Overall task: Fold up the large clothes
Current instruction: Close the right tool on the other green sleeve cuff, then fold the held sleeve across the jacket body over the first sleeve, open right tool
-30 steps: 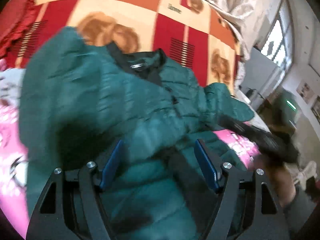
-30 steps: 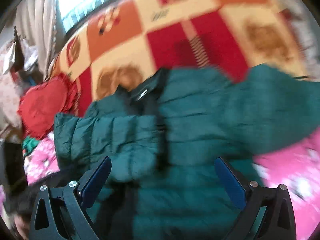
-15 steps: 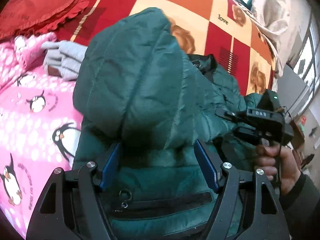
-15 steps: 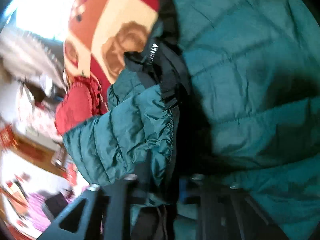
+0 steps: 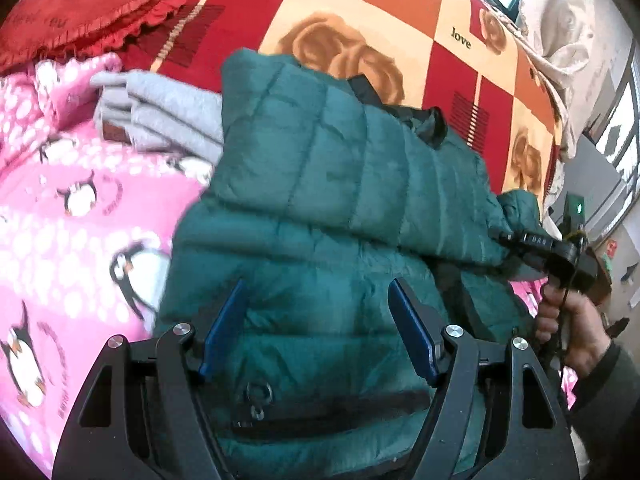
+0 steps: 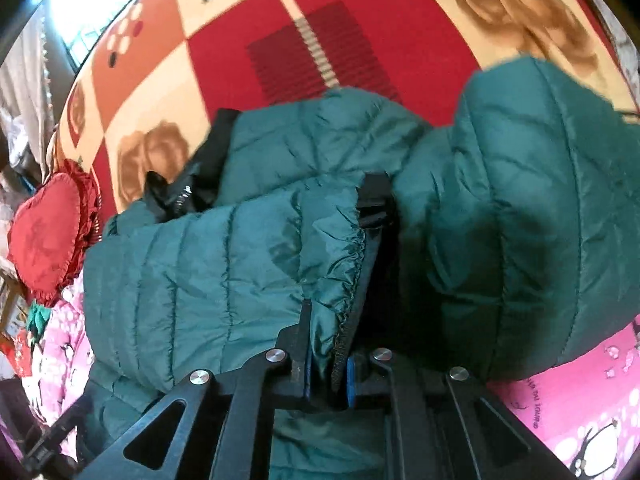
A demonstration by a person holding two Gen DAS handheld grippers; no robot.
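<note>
A dark green quilted puffer jacket (image 5: pixel 320 208) lies on the bed, one sleeve folded across its body. My left gripper (image 5: pixel 320 320) is open and hovers over the jacket's lower part near a zip pocket, holding nothing. My right gripper (image 6: pixel 328 344) is shut on the gathered cuff of the left sleeve (image 6: pixel 332 256) and holds it over the jacket's black collar and zip area. The right gripper also shows in the left wrist view (image 5: pixel 516 240), at the sleeve's end. The other sleeve (image 6: pixel 540 200) lies bunched to the right.
A pink penguin blanket (image 5: pixel 80 240) covers the near bed. A red, orange and cream checked blanket (image 5: pixel 400 20) lies behind. Folded grey clothes (image 5: pixel 160 112) sit left of the jacket. A red heart cushion (image 6: pixel 44 232) lies at the far left. A window and furniture stand at right.
My right gripper has closed on the sleeve cuff and drawn the sleeve across the jacket's body. My left gripper stays open and the sleeve has dropped lower and flatter in its view.
</note>
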